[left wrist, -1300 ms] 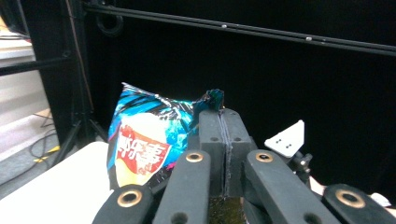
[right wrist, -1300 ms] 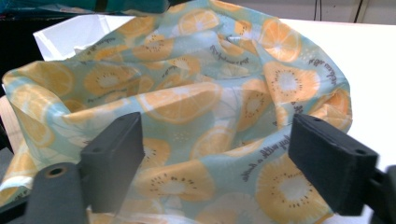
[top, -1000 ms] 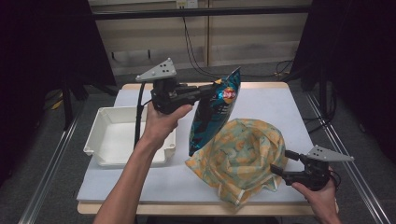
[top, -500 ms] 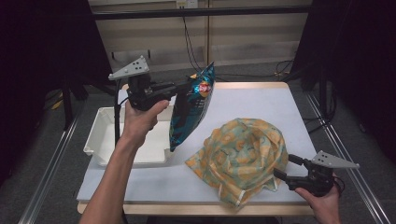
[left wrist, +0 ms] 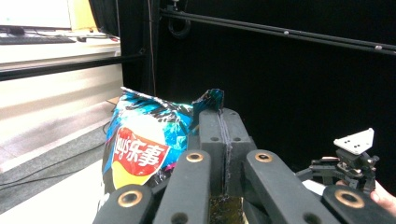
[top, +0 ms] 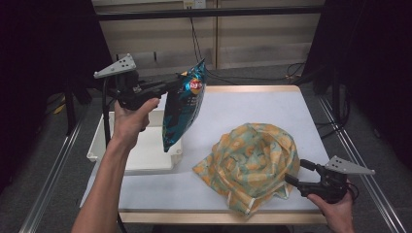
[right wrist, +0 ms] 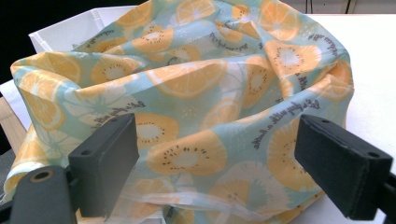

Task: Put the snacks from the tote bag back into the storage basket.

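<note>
A blue crisp bag [top: 183,108] hangs in the air over the right end of the white tray [top: 141,154], held by its top edge. My left gripper [top: 180,83] is shut on that top edge; in the left gripper view its jaws meet on the bag's crimped top [left wrist: 212,100]. A crumpled cloth bag printed with orange slices [top: 250,162] lies on the white table toward the front right. My right gripper [top: 297,173] stands open at the cloth's right edge. In the right gripper view the cloth bag [right wrist: 196,93] lies just beyond the spread jaws.
The white table [top: 243,104] has a wooden front edge and metal rails along both sides. Cables lie on the floor behind the table. In the left gripper view the other hand's gripper [left wrist: 348,161] shows at the right.
My left gripper has carried the crisp bag to the left, from above the table's middle to above the tray's right end. The right gripper has barely moved.
</note>
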Tool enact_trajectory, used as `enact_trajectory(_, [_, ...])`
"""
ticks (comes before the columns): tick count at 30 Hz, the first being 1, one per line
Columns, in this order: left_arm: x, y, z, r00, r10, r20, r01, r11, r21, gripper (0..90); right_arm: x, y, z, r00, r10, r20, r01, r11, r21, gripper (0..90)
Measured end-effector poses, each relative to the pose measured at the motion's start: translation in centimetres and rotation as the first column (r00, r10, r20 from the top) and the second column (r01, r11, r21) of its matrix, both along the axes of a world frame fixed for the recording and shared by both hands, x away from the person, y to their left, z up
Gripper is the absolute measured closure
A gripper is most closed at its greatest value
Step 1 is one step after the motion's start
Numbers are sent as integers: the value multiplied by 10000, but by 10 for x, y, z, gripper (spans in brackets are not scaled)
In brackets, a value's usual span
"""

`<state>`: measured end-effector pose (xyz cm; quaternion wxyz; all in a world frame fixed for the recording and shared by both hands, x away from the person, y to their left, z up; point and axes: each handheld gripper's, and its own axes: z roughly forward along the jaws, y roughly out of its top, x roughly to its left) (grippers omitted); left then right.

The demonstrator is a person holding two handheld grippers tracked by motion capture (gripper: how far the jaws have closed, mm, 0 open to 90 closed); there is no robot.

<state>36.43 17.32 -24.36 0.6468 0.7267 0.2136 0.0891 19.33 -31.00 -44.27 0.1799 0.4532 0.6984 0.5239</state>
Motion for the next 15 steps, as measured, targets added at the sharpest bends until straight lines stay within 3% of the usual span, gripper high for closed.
enact_trajectory(15, [5,36,-4,9970,757,-190,-755,9971,85,900,0,1,-3,9999,80,-101,-80,10000,35,132])
